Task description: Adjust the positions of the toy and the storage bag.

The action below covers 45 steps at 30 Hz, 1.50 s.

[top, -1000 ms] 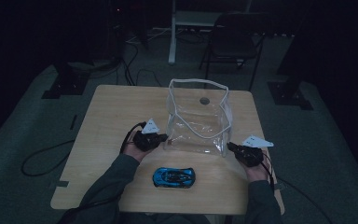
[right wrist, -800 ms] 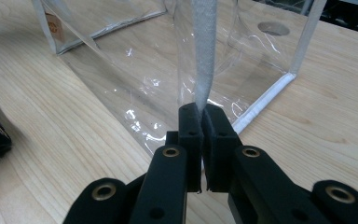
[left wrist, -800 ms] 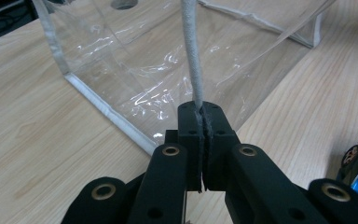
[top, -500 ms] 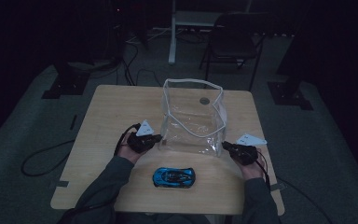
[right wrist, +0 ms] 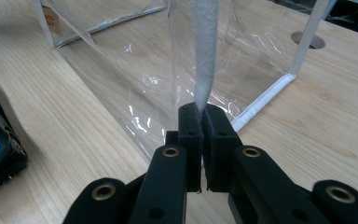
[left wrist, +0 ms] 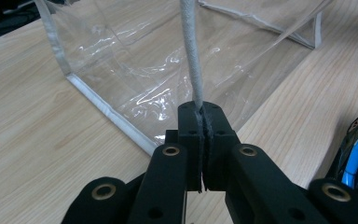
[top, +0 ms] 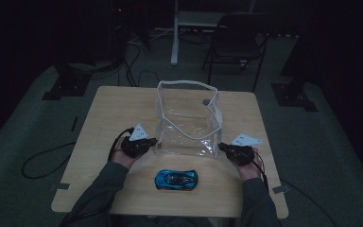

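Lying nearest the person, a blue toy car (top: 176, 179) rests on the wooden table (top: 104, 113), outside the clear plastic bag (top: 187, 124) standing upright and open-topped just beyond it. Since a second ago, the bag has shifted leftward with both hands. The left gripper (top: 147, 142) and right gripper (top: 223, 147) are each clamped on the bag's white edging (left wrist: 192, 60), at its near-left and near-right corners.

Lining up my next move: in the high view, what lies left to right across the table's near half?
Left gripper → clear bag → right gripper, both shut on the bag's trim; the toy car lies nearer, below the bag.
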{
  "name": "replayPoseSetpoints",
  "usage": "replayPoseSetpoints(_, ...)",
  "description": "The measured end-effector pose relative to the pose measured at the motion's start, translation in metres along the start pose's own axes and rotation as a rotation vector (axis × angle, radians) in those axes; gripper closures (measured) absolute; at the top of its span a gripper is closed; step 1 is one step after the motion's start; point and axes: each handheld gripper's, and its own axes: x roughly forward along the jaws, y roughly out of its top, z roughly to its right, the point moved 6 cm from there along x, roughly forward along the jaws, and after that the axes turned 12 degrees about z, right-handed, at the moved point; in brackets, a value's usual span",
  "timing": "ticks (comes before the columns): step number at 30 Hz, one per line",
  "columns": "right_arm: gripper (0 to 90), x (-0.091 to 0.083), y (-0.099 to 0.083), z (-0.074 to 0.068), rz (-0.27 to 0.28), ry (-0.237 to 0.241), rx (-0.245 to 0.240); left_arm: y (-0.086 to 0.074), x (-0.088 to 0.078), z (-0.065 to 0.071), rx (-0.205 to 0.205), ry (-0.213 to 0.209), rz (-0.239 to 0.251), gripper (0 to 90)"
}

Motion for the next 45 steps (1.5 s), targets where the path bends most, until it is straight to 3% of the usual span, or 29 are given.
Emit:
replayPoseSetpoints(24,87.1,0.030,0.013,-0.023,-0.011,0.076,-0.028,-0.016,-0.030,-0.018,-0.047,0.069,0.012,88.2)
replayPoseSetpoints(45,87.4,0.026,0.012,-0.029,-0.003,0.090,-0.033,-0.019,-0.038,-0.008,-0.040,0.052,0.017,88.1)
